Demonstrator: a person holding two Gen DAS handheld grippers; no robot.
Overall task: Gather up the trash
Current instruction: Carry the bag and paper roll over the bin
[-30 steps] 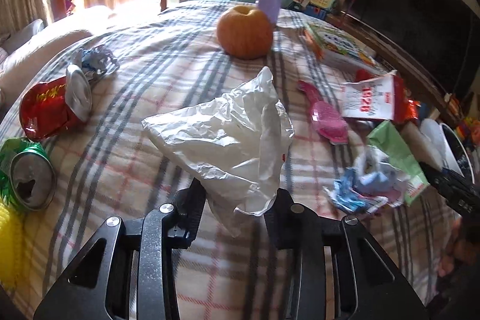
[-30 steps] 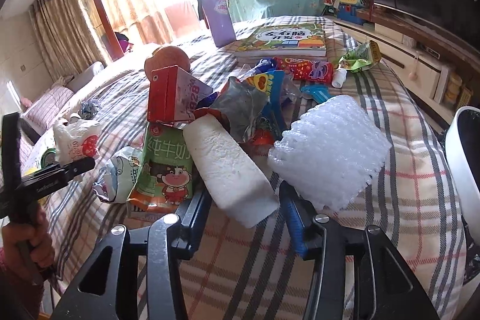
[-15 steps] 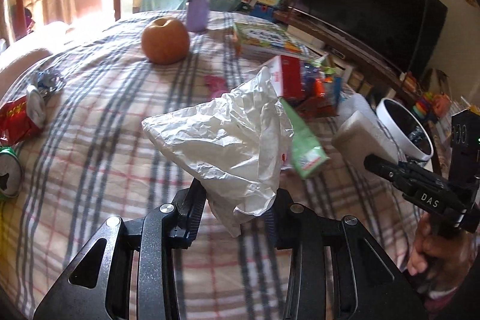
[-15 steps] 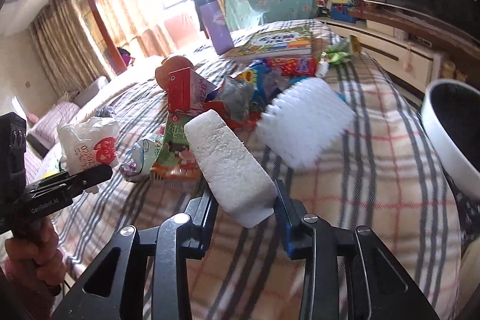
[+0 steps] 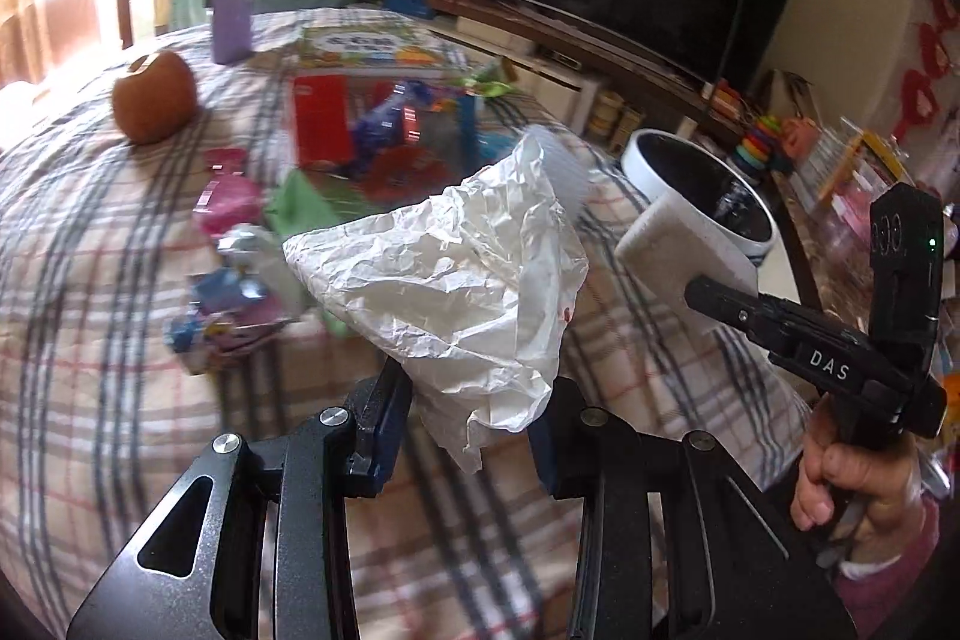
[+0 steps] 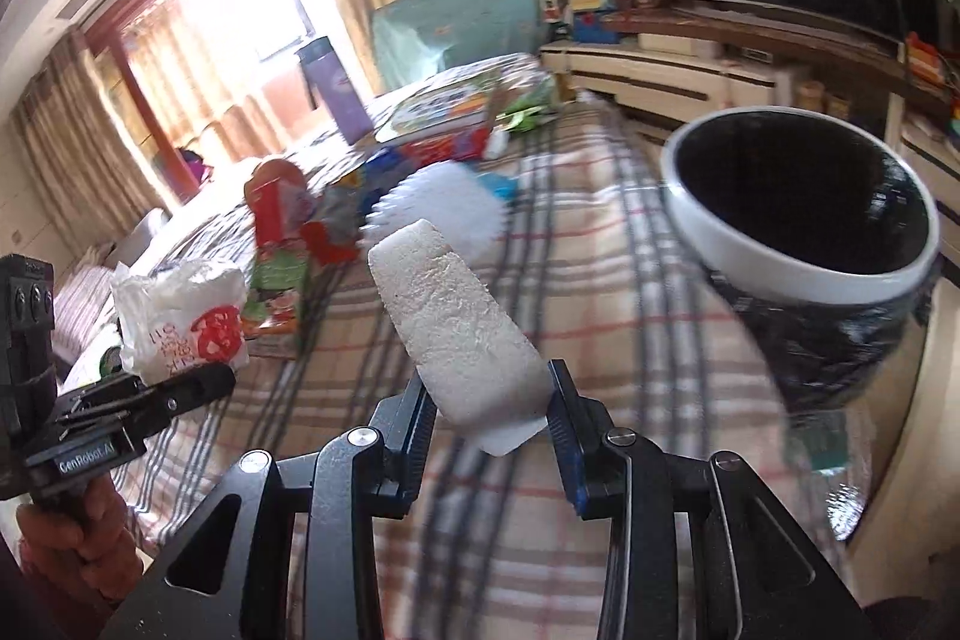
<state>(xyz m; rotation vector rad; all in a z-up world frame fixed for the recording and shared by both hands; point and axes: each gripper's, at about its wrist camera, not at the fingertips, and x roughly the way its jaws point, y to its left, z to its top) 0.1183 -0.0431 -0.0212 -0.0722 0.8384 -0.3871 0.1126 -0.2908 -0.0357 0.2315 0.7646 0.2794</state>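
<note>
The left gripper [image 5: 474, 430] pinches a crumpled white plastic bag [image 5: 444, 280] above the plaid bed [image 5: 108, 370]. The right gripper [image 6: 489, 418], whose jaws have just been closing, clamps a white foam block [image 6: 456, 328]. Beyond, wrappers [image 5: 384, 130] litter the bed, and a white bin [image 6: 798, 220] stands just beside its edge.

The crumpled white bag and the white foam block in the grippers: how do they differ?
The crumpled white bag is thin, wrinkled and floppy; the white foam block is thick, rigid and grainy. The bag carries red print; the block is plain. The left gripper pinches the bag, the right gripper the block. Both are white and held above the plaid bed.
</note>
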